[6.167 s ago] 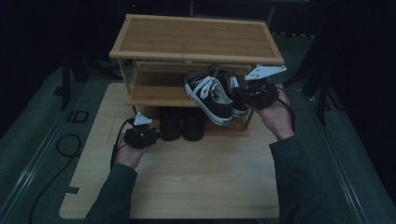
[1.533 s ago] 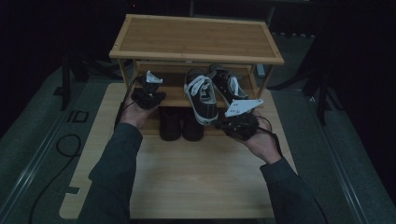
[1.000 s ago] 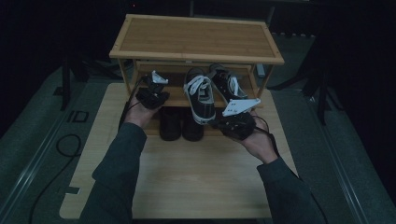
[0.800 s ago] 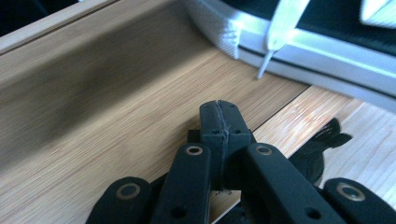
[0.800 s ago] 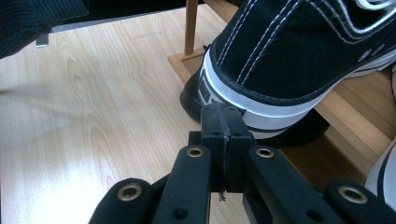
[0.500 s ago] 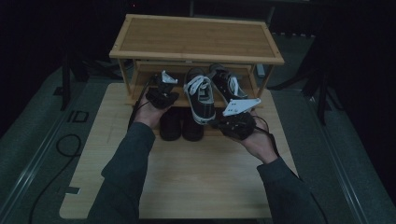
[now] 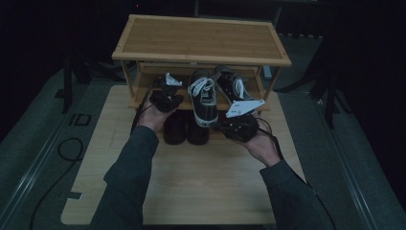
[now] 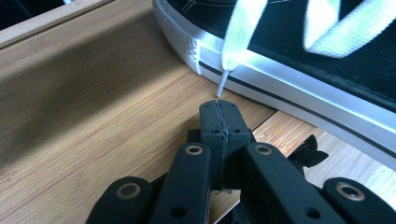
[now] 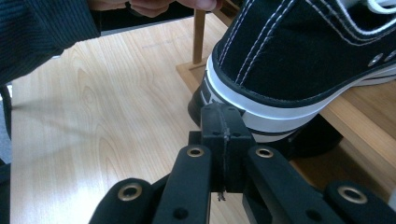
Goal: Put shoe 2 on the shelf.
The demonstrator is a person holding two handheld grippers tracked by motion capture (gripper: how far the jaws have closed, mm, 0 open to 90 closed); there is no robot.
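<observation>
Bamboo makes up both the shoe rack [image 7: 201, 38] and the broad surface [image 7: 191, 187] it stands on, and on the rack's middle shelf [image 7: 143, 93] sit two black canvas sneakers with white laces and white rubber soles. The nearer sneaker [image 7: 203, 98] points toward the person, its toe jutting past the shelf's front edge; its partner [image 7: 232, 86] lies just beside it, angled toward the rack's right post. Below them, on the lowest level, a pair of dark shoes [image 7: 186, 128] sits in shadow. The left claw [image 7: 165, 98] rests on the shelf just left of the nearer sneaker, its jaws pressed together on nothing, and in the left gripper view the tip of a white lace [image 8: 224, 86] dangles right above them, beside the ribbed rubber edge of the sole. The right claw [image 7: 237, 127] is likewise pressed together and empty, held low just below and in front of the overhanging toe, near the rubber toe band [image 9: 261, 112] in the right gripper view. Such a sneaker is likely light, with soft canvas sides that cave in under a pinch and loose laces that slide; the firm rubber sole rim or the stiffened heel looks the surest place to take hold, while a grip on the lace alone would probably let the shoe swing.
</observation>
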